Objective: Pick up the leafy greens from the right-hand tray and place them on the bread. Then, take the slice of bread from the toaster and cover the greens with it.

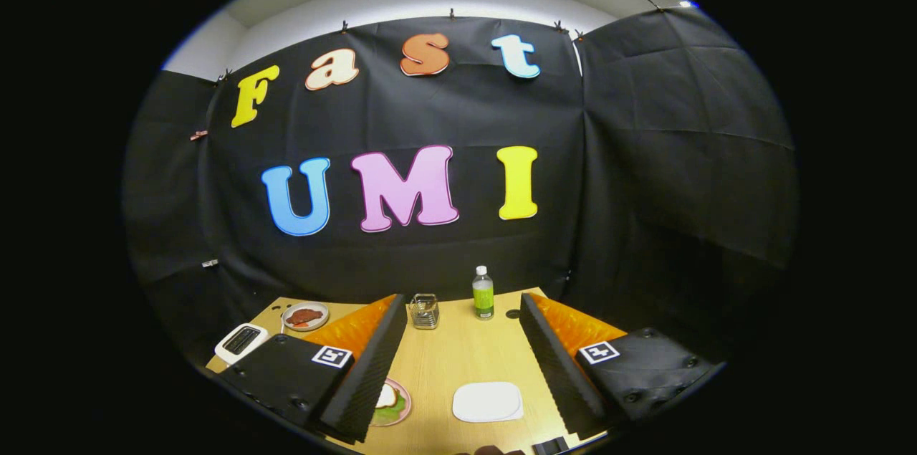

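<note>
My gripper point(461, 303) is open wide above the wooden table point(458, 355), with nothing held between its fingers. A round plate point(398, 406) lies close beside the left finger and is partly hidden by it. On the plate a pale bread slice point(387, 395) rests on green leaves point(391, 412). A white rounded tray point(488, 401) lies flat between the fingers, nearer the right one, and looks bare. The white toaster point(242, 342) stands left of the left finger; its slots look dark and I cannot tell what is in them.
A small plate with a reddish piece of meat point(306, 315) sits behind the toaster. A wire basket point(424, 311) and a green bottle point(483, 294) stand at the table's far edge against the black cloth wall. A dark object point(551, 446) peeks in at the near edge.
</note>
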Tool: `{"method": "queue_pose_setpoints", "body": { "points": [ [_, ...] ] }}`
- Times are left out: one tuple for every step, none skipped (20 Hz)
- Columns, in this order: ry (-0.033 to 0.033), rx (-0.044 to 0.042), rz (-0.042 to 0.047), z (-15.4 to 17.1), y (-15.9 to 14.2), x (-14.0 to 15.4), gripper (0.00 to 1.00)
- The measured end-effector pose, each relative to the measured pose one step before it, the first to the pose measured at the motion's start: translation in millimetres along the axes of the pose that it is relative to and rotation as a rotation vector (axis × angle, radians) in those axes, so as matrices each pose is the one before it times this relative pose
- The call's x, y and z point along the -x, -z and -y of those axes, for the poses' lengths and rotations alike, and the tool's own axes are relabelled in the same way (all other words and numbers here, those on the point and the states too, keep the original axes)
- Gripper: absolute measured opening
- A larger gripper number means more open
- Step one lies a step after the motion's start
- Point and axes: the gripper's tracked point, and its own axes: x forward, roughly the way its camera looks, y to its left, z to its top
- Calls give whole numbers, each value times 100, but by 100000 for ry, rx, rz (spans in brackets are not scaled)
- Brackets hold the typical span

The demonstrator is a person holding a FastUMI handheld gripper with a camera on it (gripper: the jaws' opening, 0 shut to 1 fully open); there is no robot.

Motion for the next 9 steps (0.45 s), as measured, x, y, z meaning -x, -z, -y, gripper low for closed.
{"method": "queue_pose_setpoints", "body": {
  "points": [
    [1461, -387, -45, 448, 64, 275, 99],
    [692, -571, 63, 154, -38, 209, 99],
    [573, -553, 466, 78, -174, 212, 99],
    [460, -353, 226, 103, -113, -58, 99],
    [157, -29, 323, 24, -104, 103, 99],
    [-140, 234, 161, -67, -32, 197, 99],
    [-229, 386, -9, -197, 54, 75, 99],
    [-525, 438, -269, -270, 49, 75, 99],
    [-548, 204, -282, -262, 76, 85, 99]
  ]
}}
